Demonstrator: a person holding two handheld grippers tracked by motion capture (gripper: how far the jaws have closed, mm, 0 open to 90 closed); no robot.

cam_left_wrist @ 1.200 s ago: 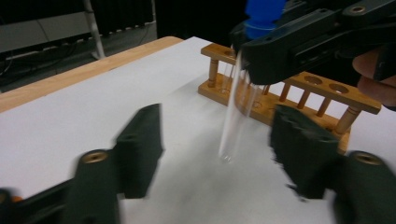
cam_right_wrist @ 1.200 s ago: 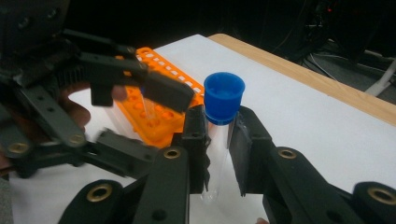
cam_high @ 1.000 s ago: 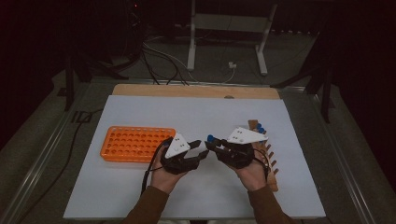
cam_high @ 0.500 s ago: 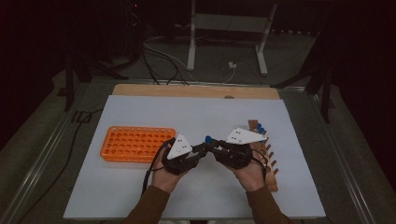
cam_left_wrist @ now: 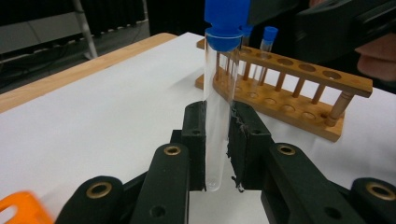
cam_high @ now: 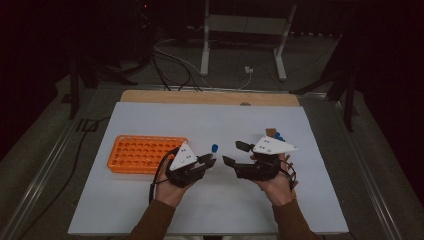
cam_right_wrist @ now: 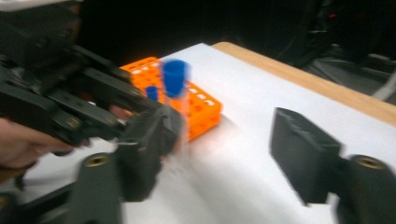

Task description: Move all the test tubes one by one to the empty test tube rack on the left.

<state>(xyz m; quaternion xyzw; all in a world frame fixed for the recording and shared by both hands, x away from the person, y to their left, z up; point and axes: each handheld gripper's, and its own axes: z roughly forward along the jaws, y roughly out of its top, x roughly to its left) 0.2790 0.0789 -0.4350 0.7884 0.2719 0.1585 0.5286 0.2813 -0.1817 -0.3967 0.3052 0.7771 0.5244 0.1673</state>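
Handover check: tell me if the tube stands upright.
Upright. The tube stands vertical between the left gripper's shut jaws, blue cap up.

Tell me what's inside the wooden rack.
In the left gripper view, the wooden rack holds two blue-capped tubes at its far end; the nearer holes look empty. The held tube in the left gripper and its blue cap hide part of that far end.

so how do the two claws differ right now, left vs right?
The left claw is shut on a clear test tube with a blue cap, held upright; the right claw holds nothing. The left claw's pads press the glass, while the right claw's jaws have just been opening and stand well apart. In the high view the left claw sits near the orange rack, the right by the wooden rack. Both have black jaws.
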